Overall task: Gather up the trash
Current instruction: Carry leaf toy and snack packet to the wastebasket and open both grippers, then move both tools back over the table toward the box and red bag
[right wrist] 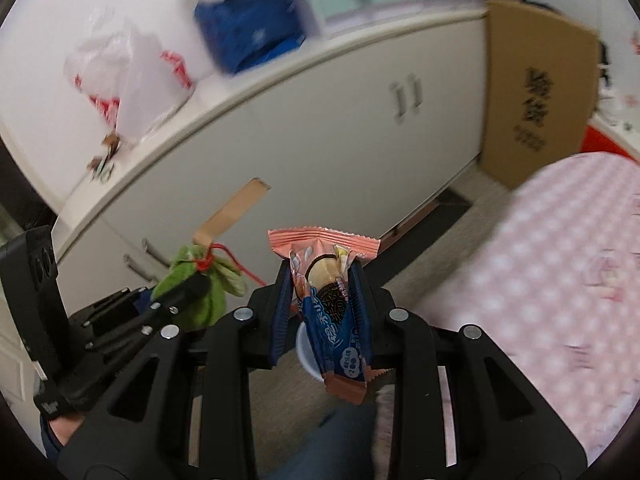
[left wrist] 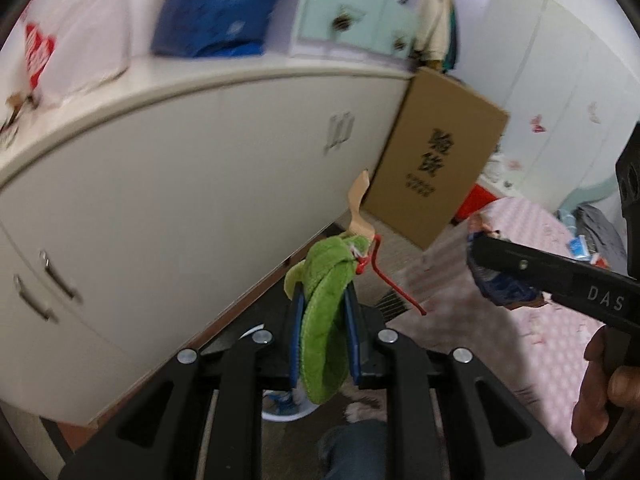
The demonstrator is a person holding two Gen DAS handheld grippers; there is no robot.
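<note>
While both claws hang in the air above the floor, each one has something pinched between its blue pads. Caught in the left claw [left wrist: 323, 332] is a soft green pouch [left wrist: 326, 312], squeezed flat between the two pads, with its gathered neck pointing away from the claw; a red string [left wrist: 390, 280] trails from that neck, and a tan paper tag [left wrist: 359, 210] stands up just beyond it. Just to the right of it, the right claw [right wrist: 322, 312] grips a snack wrapper [right wrist: 326, 304], pink at the crimped top and blue lower down with a sandwich biscuit printed on it; the wrapper's top edge rises past the fingertips and its bottom end hangs down between the black arms. The two claws are near each other but apart, the right one's finger reaching in from the side in the left view. Beyond both claws runs a long white cabinet [left wrist: 200, 184] with metal handles, and on its worktop [left wrist: 248, 74] sit a white plastic bag [left wrist: 68, 36] with red print and a blue bag [left wrist: 216, 12], both blurred. A brown cardboard box [left wrist: 440, 164] leans at the far end of the cabinet. To the right of the claws spreads a bed with a pink patterned cover [right wrist: 560, 264].
</note>
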